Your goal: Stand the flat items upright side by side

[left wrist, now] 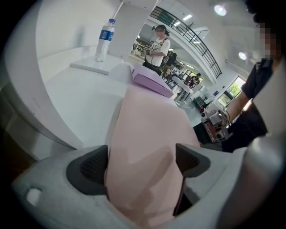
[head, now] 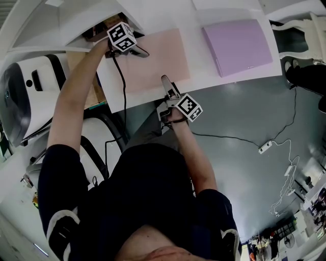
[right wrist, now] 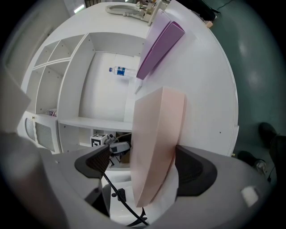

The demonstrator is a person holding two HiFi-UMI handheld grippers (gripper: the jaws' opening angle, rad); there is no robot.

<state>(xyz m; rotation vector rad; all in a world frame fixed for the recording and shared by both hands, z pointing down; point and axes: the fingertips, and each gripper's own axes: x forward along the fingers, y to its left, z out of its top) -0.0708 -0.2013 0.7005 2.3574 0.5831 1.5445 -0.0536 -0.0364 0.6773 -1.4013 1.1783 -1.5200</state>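
Note:
A flat pink item lies on the white table, tilted in both gripper views. My left gripper is at its far left edge, shut on the pink item, with both pads against it. My right gripper reaches over the table's near edge. Its jaws straddle the pink item: the right pad touches it and a gap shows at the left pad, so it is open. A flat purple item lies to the right, also seen behind the pink one.
A water bottle stands at the back of the table near white shelves. A person stands in the background. A power strip and cable lie on the grey floor. A white machine is at the left.

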